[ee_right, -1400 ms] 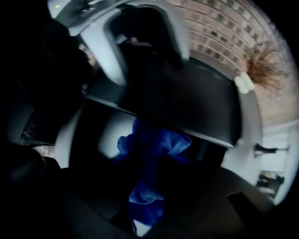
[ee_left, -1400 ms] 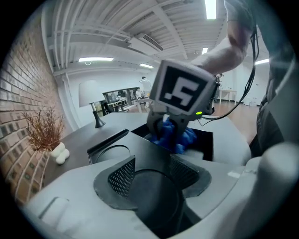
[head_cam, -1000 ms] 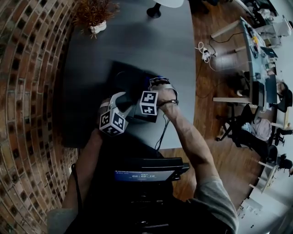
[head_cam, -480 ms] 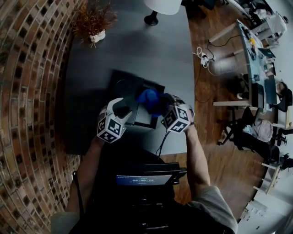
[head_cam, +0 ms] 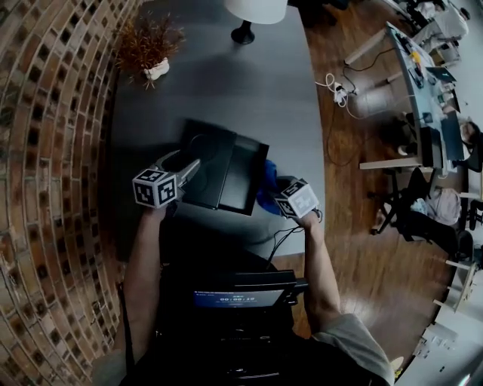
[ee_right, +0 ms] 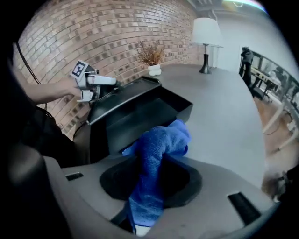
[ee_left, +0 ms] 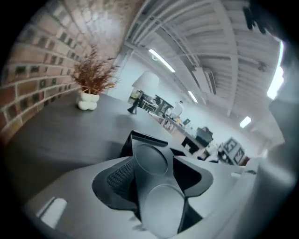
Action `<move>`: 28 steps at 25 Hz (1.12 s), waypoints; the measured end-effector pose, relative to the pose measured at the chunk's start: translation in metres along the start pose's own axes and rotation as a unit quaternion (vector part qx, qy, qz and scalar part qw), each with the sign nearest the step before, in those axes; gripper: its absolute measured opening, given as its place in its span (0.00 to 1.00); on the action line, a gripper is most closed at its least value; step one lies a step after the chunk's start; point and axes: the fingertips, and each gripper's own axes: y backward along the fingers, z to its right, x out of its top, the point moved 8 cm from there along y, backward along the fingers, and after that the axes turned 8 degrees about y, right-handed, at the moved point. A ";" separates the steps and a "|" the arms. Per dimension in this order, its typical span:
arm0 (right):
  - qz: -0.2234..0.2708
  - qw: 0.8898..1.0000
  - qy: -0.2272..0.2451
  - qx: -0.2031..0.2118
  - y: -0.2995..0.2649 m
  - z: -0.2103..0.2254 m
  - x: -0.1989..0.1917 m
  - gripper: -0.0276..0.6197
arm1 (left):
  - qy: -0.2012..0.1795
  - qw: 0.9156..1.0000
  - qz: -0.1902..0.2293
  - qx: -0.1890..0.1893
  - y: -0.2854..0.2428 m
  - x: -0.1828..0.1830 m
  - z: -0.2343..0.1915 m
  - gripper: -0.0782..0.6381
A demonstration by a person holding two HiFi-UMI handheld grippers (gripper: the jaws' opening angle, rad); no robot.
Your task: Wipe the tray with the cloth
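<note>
Dark grey desk running along a brick wall, with a dried plant in a little white pot and a lamp down at the far end. There's wood floor and more office stuff off to the right.

The black tray is in the middle of the desk, and it isn't lying flat. From the right gripper view its left edge is tipped up off the surface, and you can see a round recess in it. The left gripper is on that raised edge. Its jaws have just been opening a bit, but they've got the tray rim between them and are pinching it.

The right gripper sits just off the tray's right side, pointing steeply down. Its jaws are clamped on the blue cloth, which bunches out past the tips and sits right against the tray's near edge.
</note>
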 end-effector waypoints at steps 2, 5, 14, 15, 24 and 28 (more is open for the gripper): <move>0.046 0.998 -0.021 0.046 -0.010 -0.014 0.008 0.25 | 0.060 0.998 0.014 -0.031 -0.001 0.011 -0.010 0.48; 0.106 0.986 -0.041 0.122 -0.035 -0.048 0.033 0.25 | 0.086 0.993 -0.010 -0.077 -0.011 0.019 -0.011 0.45; 0.122 0.979 -0.067 0.146 -0.083 -0.102 0.077 0.25 | -0.079 0.983 -0.128 -0.105 -0.050 0.040 0.004 0.51; 0.131 0.977 -0.067 0.152 -0.086 -0.108 0.079 0.25 | -0.101 0.978 -0.145 -0.110 -0.055 0.041 0.005 0.51; 0.209 0.959 -0.184 0.053 0.010 -0.014 -0.003 0.25 | -0.213 0.977 -0.032 0.000 -0.008 0.065 0.047 0.49; 0.332 0.905 -0.267 -0.005 0.038 0.092 0.020 0.25 | -0.173 0.967 -0.012 0.188 0.035 0.019 0.048 0.51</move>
